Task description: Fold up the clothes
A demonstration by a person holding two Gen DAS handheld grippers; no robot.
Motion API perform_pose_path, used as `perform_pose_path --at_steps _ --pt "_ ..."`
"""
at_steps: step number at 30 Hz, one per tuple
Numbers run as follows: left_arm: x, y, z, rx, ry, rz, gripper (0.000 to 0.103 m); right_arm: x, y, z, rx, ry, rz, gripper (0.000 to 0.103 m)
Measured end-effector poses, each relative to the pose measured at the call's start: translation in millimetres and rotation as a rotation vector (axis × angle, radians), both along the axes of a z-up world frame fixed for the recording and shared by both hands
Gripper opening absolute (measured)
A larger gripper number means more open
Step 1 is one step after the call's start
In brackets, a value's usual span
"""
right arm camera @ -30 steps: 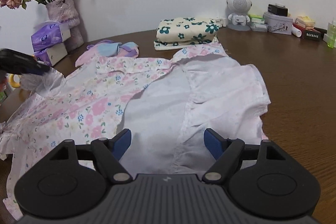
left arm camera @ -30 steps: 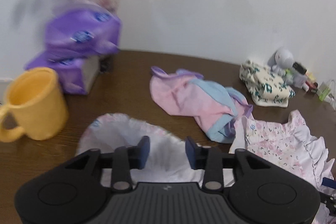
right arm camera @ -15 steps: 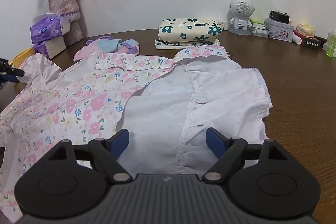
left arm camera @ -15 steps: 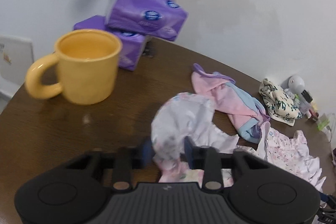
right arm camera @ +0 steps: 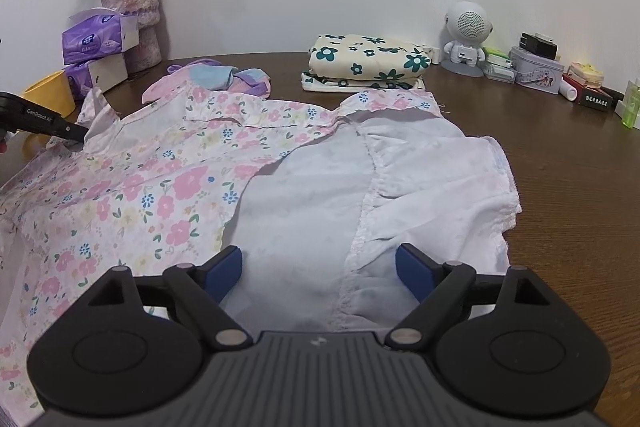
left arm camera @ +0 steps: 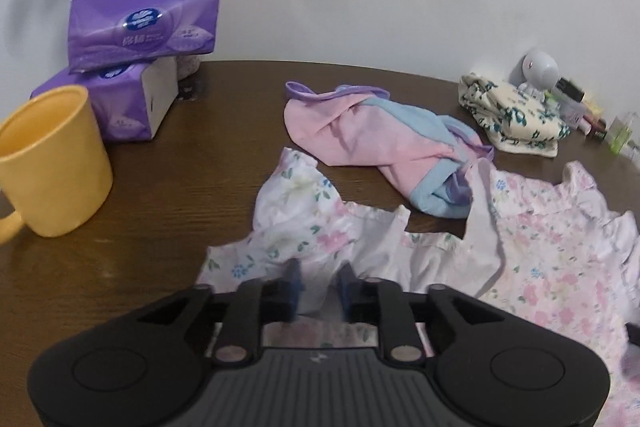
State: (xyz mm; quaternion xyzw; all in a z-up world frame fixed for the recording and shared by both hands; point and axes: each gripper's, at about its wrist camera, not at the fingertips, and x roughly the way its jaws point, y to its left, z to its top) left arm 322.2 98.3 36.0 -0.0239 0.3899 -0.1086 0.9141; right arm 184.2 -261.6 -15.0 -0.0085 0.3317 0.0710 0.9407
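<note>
Currently the floral dress (right arm camera: 168, 187) lies spread across the brown table (right arm camera: 560, 163), its right half turned inside out. Left gripper (left arm camera: 318, 285) sits at the sleeve edge, jaws opening, cloth between them, apparently letting it settle flat. Right gripper (right arm camera: 318, 269) hovers over the near hem, jaws widening, holding nothing. Far left, a yellow mug (left arm camera: 48, 163) stands clear.

A dark brown wooden table (right arm camera: 560, 187) carries everything. Spread under and ahead of the right fingers lies a pink floral cotton dress (right arm camera: 168, 187). Beyond the fingertips sit a folded cream cloth with green flowers (right arm camera: 368, 61) and a crumpled pink-and-blue garment (left arm camera: 380, 143). Left of the left fingers stand a yellow plastic mug (left arm camera: 52, 163) and stacked purple tissue packs (left arm camera: 140, 31).
</note>
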Motion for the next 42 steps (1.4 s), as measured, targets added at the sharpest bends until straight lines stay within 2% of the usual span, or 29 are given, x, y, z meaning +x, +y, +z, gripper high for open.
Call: perform_pose_path --at_steps 1,2,6,9,15,18,23,30,42 --pt "-4 6 5 -0.015 -0.015 0.005 0.037 0 0 0 0.000 0.000 0.001 0.086" --pt "-8 11 11 -0.029 -0.030 0.010 0.039 0 0 0 0.001 0.000 0.001 0.086" --pt "-20 40 30 -0.088 -0.087 0.057 0.043 0 1 -1 -0.003 0.000 0.005 0.087" --pt "-16 60 31 -0.100 -0.078 0.130 0.043 0 2 -1 -0.007 0.000 0.009 0.088" --pt "4 58 8 -0.080 0.000 0.127 0.040 0 2 -1 -0.007 0.000 0.010 0.088" --pt "10 53 2 -0.064 0.011 0.130 0.031 0 2 -1 -0.006 0.000 0.010 0.088" --pt "13 45 -5 -0.016 0.018 0.132 0.004 0 2 -1 -0.005 0.001 0.012 0.089" --pt "10 42 -8 0.061 -0.021 0.187 0.001 0 2 -1 -0.008 0.000 0.012 0.089" --pt "9 46 -9 0.084 -0.037 0.230 0.001 -2 -1 -2 -0.009 0.000 0.016 0.089"
